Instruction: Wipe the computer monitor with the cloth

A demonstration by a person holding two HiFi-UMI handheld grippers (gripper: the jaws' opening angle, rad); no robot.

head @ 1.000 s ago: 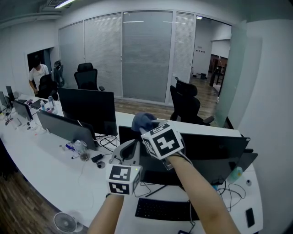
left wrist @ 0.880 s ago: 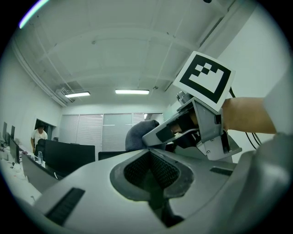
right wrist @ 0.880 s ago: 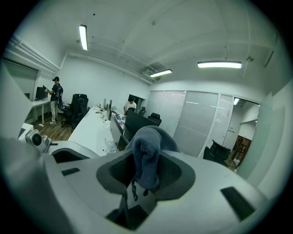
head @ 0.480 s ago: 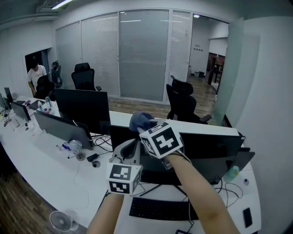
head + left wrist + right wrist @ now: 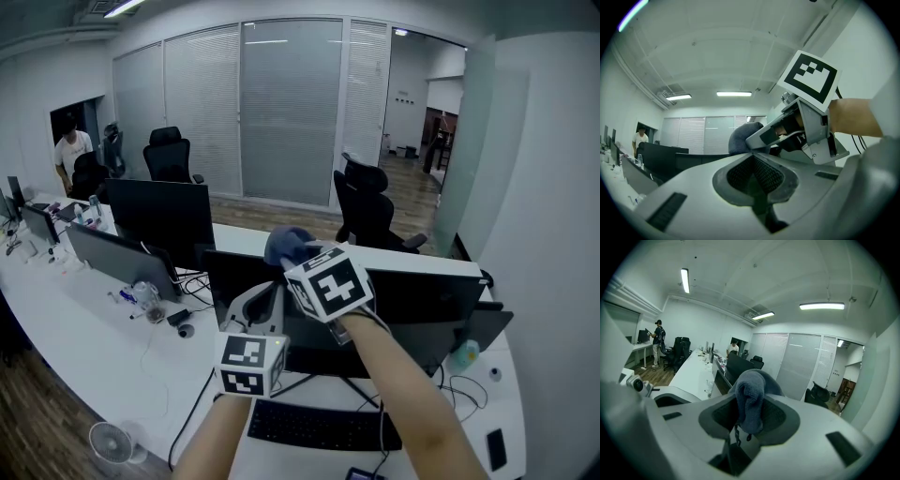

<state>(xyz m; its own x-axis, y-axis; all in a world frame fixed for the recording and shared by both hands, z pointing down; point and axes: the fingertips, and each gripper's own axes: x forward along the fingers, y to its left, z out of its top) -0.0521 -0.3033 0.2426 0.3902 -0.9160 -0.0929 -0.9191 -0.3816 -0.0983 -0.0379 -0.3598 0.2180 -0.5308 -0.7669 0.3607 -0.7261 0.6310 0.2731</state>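
Observation:
A wide black computer monitor [image 5: 427,305] stands on the white desk [image 5: 103,347] below my hands. My right gripper [image 5: 298,257] is held above its top edge and is shut on a bunched blue-grey cloth [image 5: 285,246]. In the right gripper view the cloth [image 5: 751,398] hangs over the pads of the right gripper [image 5: 749,416]. My left gripper [image 5: 264,300] hovers just left of and below the right one, in front of the screen. Seen in its own view, the left gripper [image 5: 754,174] has its pads together with nothing between them; the cloth [image 5: 740,137] shows beyond.
More dark monitors [image 5: 159,217] line the desk at left, with cables and small items. A black keyboard [image 5: 319,427] lies before the wide monitor. Behind the desk are office chairs [image 5: 367,212]. A person [image 5: 69,150] stands far left. A small fan [image 5: 111,441] sits on the floor.
The desk, monitors and keyboard have slid left in the head view. Both grippers keep the same pose, the right one still holding the cloth over the monitor's top edge.

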